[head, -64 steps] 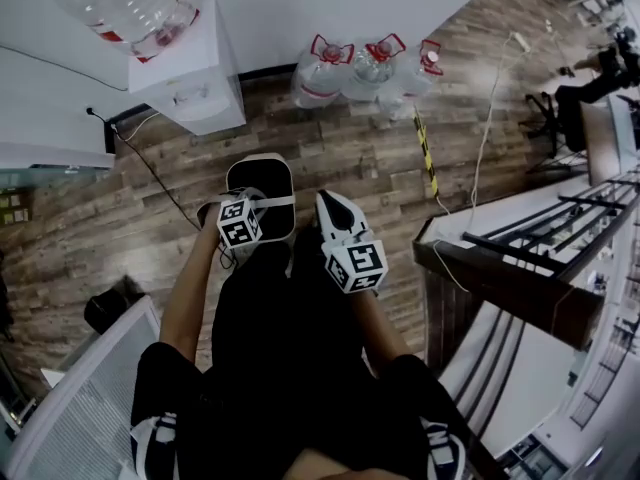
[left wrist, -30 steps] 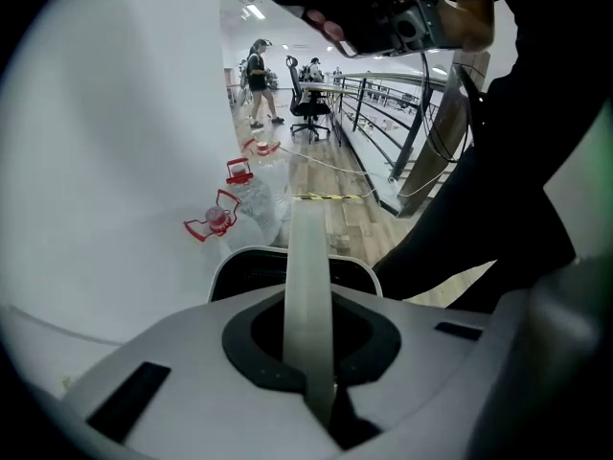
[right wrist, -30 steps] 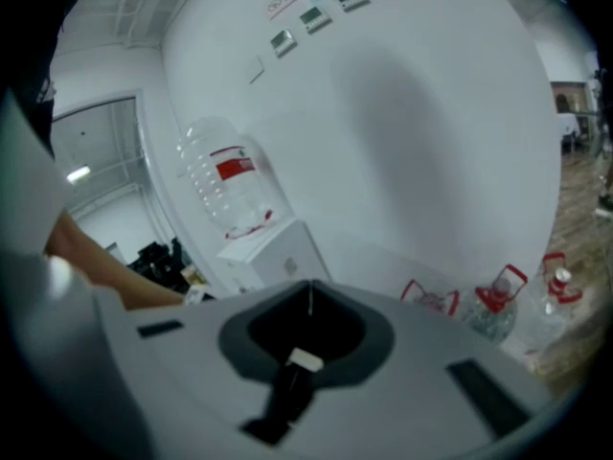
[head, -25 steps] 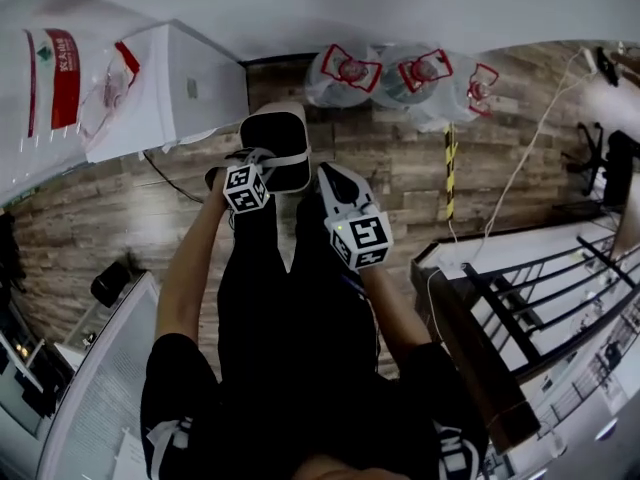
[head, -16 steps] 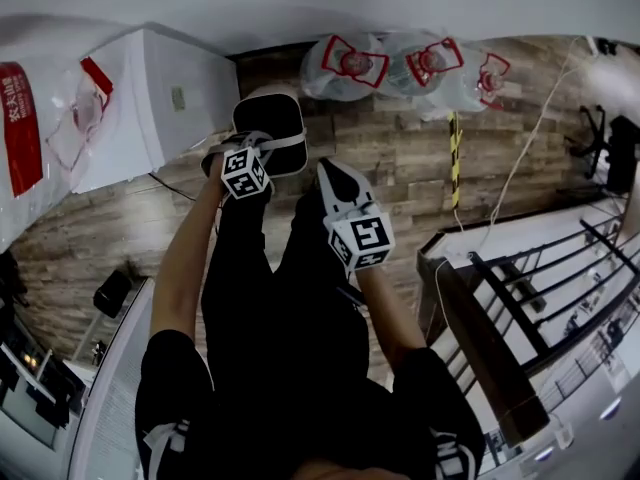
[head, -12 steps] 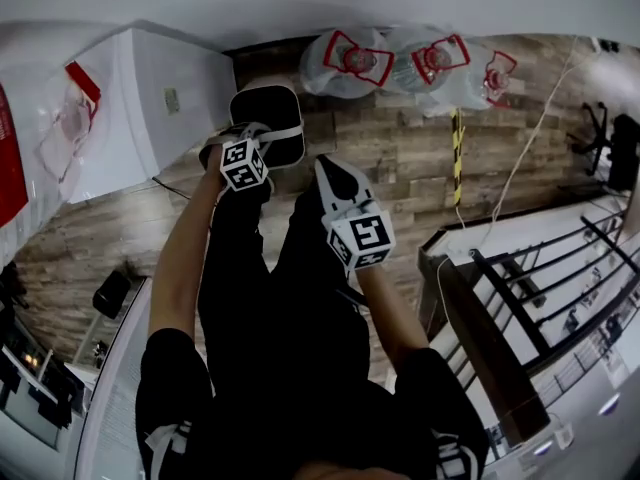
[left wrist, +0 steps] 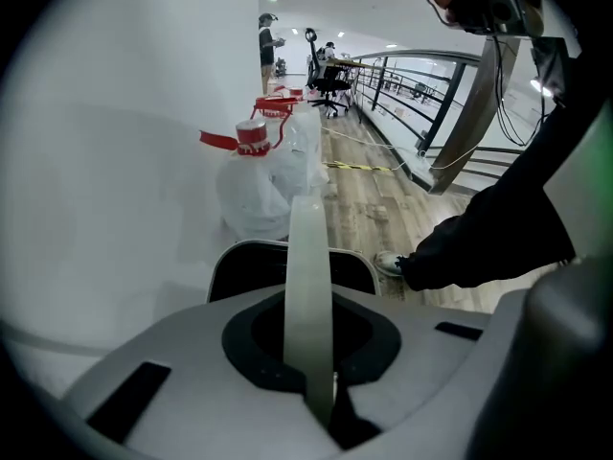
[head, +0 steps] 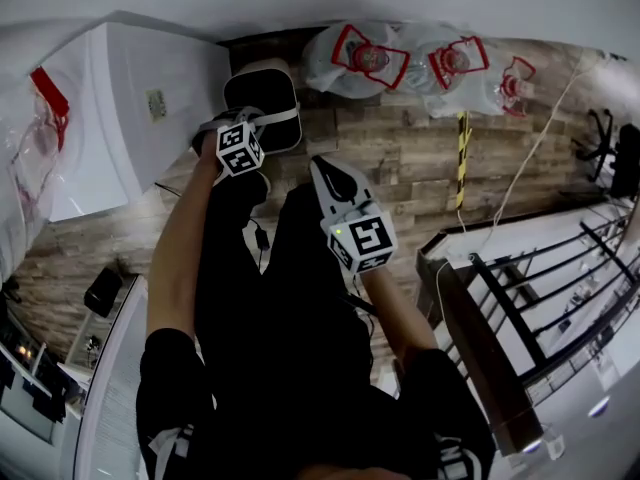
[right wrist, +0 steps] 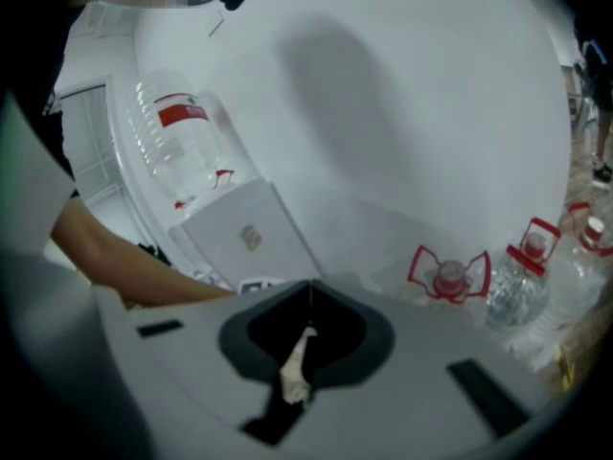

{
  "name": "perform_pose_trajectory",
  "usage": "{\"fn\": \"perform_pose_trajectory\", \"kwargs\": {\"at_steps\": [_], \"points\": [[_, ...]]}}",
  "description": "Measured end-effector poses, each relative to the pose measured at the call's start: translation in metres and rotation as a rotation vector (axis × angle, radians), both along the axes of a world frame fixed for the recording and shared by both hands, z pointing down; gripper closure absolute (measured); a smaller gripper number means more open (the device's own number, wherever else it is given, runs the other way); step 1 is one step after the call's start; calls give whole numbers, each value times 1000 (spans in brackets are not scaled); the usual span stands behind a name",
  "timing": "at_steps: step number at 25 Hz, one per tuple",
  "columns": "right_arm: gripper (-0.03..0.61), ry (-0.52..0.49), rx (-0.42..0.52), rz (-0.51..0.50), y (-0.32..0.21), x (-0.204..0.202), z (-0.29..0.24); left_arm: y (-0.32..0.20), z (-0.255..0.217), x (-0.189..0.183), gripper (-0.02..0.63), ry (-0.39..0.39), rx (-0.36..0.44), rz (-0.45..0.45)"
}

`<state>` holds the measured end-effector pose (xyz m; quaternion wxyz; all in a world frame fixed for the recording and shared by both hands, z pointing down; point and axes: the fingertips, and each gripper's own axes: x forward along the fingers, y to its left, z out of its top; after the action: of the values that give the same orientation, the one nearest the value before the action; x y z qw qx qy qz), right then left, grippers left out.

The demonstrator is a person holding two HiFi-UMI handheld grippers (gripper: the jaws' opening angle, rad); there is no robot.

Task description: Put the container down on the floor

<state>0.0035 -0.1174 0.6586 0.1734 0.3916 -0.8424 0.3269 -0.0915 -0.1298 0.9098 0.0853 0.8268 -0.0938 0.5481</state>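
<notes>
While the person is standing on the wooden floor (head: 400,168) facing a white wall, a white water dispenser (head: 140,108) is standing at the left and bagged water bottles (head: 400,58) are sitting against the wall to the right. Between them the black container (head: 258,93) is hanging by its pale handle (left wrist: 308,295) from the left gripper (head: 258,126), whose jaws are clamping that strap tightly; whether its base is touching the floor is not showing. Beside it, apart from the container, the right gripper (head: 326,168) is pointing forward, its jaws pressing together on a small pale scrap (right wrist: 295,372).
</notes>
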Motion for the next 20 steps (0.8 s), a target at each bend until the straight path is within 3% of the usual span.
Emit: {"fn": "perform_pose_trajectory", "kwargs": {"at_steps": [12,20], "points": [[545,-8,-22,16,6,13,26,-21,44,-1,577,-105,9,98],[545,-20,-23,17,1,9,48,-31,77,-14,577,-138,8,85]]}}
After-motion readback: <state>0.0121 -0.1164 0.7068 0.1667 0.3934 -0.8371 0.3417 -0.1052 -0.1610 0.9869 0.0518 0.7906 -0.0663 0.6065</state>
